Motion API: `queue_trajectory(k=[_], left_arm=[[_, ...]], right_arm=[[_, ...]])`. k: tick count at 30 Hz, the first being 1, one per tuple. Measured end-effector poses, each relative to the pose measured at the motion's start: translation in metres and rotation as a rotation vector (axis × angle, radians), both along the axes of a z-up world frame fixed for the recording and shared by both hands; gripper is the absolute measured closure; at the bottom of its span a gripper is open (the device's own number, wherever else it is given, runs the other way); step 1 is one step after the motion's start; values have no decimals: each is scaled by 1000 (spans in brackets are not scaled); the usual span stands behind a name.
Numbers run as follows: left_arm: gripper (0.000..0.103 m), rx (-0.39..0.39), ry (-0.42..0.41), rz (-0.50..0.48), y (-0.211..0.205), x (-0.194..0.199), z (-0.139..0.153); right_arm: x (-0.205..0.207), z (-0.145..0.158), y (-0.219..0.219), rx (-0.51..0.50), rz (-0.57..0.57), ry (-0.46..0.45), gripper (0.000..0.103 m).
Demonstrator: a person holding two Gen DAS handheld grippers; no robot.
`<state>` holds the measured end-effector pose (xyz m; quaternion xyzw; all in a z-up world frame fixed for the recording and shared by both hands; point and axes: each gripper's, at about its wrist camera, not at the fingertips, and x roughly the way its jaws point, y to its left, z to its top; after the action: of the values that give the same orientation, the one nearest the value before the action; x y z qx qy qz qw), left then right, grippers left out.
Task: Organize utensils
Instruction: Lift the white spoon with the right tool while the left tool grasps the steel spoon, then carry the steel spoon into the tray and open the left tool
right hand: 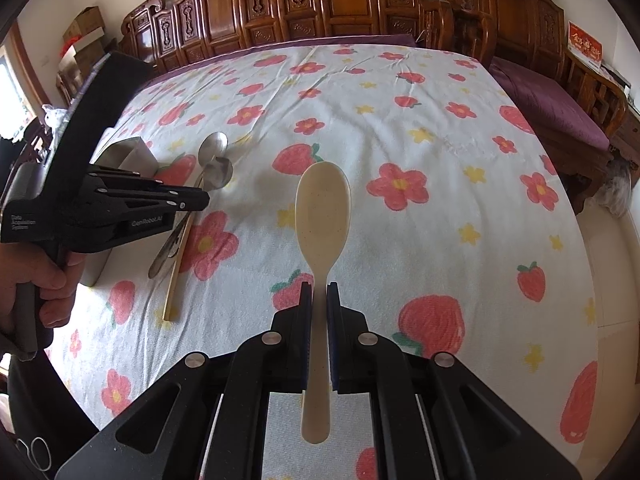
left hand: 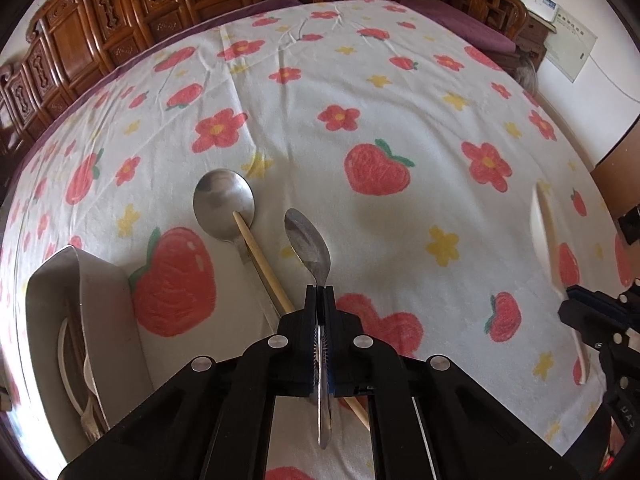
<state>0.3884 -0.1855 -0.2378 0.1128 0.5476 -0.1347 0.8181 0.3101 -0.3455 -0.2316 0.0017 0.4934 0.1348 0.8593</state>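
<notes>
My left gripper (left hand: pixel 320 292) is shut on the handle of a metal spoon (left hand: pixel 307 240) and holds it above the cloth. A larger metal spoon (left hand: pixel 224 204) lies on the cloth with a wooden chopstick (left hand: pixel 264 268) across it. My right gripper (right hand: pixel 319 292) is shut on the handle of a cream plastic rice spoon (right hand: pixel 323 216), its bowl pointing away. In the right wrist view the left gripper (right hand: pixel 200 200) shows at the left with its spoon (right hand: pixel 218 174), beside the larger spoon (right hand: pixel 213 146) and chopstick (right hand: pixel 178 264).
A grey utensil holder (left hand: pixel 100 304) lies at the left with white utensils inside; it also shows in the right wrist view (right hand: pixel 132 156). A strawberry-and-flower cloth (left hand: pixel 360 80) covers the table. Carved wooden chairs (right hand: pixel 320 4) line the far edge.
</notes>
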Motion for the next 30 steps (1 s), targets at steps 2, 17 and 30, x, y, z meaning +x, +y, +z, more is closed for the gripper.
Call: queue_trajectory(k=[2, 17, 30], left_arm=[[101, -4, -10, -7, 1, -4, 6], [101, -41, -117, -7, 46, -27, 72], [101, -36, -171, 79, 128, -40, 99]], right_arm=[[0, 0, 2, -1, 4, -2, 94], [-15, 38, 37, 18, 81, -79, 94], [-23, 74, 92, 26, 170, -140, 94]])
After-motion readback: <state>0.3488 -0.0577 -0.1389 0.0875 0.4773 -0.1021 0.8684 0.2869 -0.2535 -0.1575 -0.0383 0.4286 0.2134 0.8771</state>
